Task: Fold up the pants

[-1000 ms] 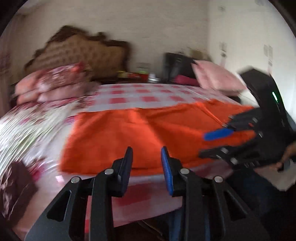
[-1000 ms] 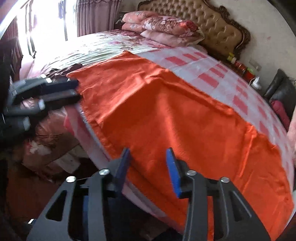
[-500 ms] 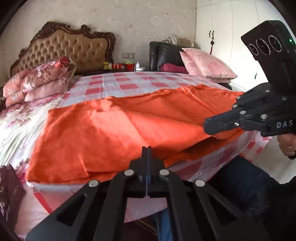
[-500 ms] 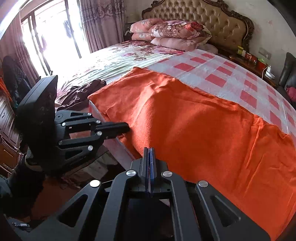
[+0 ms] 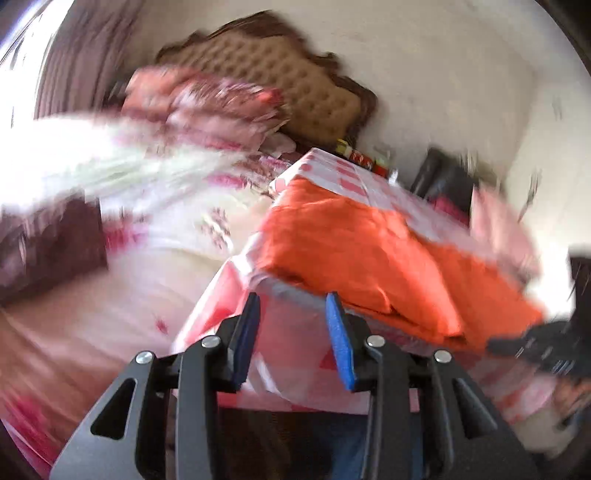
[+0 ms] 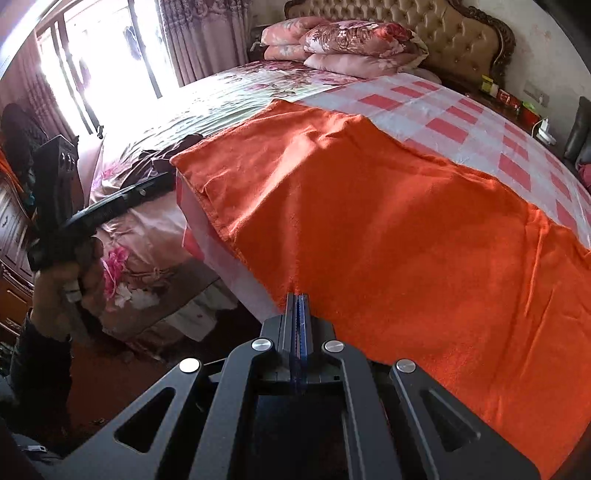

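Note:
The orange pants [image 6: 369,206] lie spread flat across the near edge of the bed, and they show blurred in the left wrist view [image 5: 354,251]. My right gripper [image 6: 298,297] is shut and empty, its tips just at the pants' near hem. My left gripper [image 5: 291,306] is open and empty, held in front of the bed's corner just short of the pants' left end. It also shows in the right wrist view [image 6: 147,186], near the left corner of the pants.
The bed has a pink checked sheet [image 6: 443,110] and a floral quilt [image 6: 229,99]. Pillows [image 6: 354,44] lie stacked by the padded headboard [image 6: 454,33]. A dark garment [image 6: 166,155] lies left of the pants. A bright window [image 6: 110,62] is at the left.
My left gripper has opened and swung left toward the pants' left corner; its view is motion-blurred. My right gripper stays shut and has moved closer to the hem.

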`<state>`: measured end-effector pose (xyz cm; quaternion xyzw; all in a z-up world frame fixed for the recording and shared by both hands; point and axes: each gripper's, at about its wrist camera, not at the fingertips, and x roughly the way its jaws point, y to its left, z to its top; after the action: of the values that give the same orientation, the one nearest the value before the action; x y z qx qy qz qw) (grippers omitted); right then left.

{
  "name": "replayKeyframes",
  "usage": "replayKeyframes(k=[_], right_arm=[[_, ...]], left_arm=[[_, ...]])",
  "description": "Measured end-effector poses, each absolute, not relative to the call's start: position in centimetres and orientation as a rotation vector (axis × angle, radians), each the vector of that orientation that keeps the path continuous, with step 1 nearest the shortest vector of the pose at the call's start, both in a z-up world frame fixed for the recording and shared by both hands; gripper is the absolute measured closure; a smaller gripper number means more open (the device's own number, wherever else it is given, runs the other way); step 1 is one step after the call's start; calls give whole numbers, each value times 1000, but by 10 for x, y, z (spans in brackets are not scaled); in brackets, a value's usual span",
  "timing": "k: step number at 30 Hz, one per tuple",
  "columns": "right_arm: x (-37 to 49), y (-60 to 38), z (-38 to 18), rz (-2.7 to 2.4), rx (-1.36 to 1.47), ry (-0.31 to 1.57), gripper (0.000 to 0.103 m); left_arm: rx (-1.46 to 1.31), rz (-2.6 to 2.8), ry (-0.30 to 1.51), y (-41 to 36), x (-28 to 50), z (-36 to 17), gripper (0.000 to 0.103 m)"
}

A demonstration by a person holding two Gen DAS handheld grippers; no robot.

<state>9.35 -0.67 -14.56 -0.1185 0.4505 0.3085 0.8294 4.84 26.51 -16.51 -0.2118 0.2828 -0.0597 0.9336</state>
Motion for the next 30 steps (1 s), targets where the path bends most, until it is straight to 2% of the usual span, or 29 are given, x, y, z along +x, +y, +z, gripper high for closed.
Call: replayKeyframes(k=[7, 12, 14, 16, 18, 20, 22, 26, 30], right_arm=[[90, -3, -148, 633, -307, 948, 102], [89, -2, -146, 618, -335, 966, 101], [90, -5, -138, 615, -329, 966, 100], [99, -11, -125, 605, -295, 953, 94], [117, -12, -114, 570, -274, 933, 83], [137, -8, -107, 546, -275, 913, 82], [167, 4, -108, 524, -295, 911, 76], [214, 28, -124, 524, -328, 966, 70], [241, 43, -143, 503, -327, 989, 60]], left_arm=[[-604, -146, 578, 291, 65, -167, 67], [-644, -175, 620, 283, 74, -167, 67], [-750, -236, 616, 287, 74, -172, 68], [-802, -258, 617, 288, 74, -176, 69], [-814, -259, 624, 288, 73, -176, 69], [-842, -264, 629, 291, 74, -178, 70], [-851, -267, 639, 292, 76, -178, 99], [-836, -259, 675, 287, 85, -172, 99], [-801, -246, 681, 290, 95, -162, 101]])
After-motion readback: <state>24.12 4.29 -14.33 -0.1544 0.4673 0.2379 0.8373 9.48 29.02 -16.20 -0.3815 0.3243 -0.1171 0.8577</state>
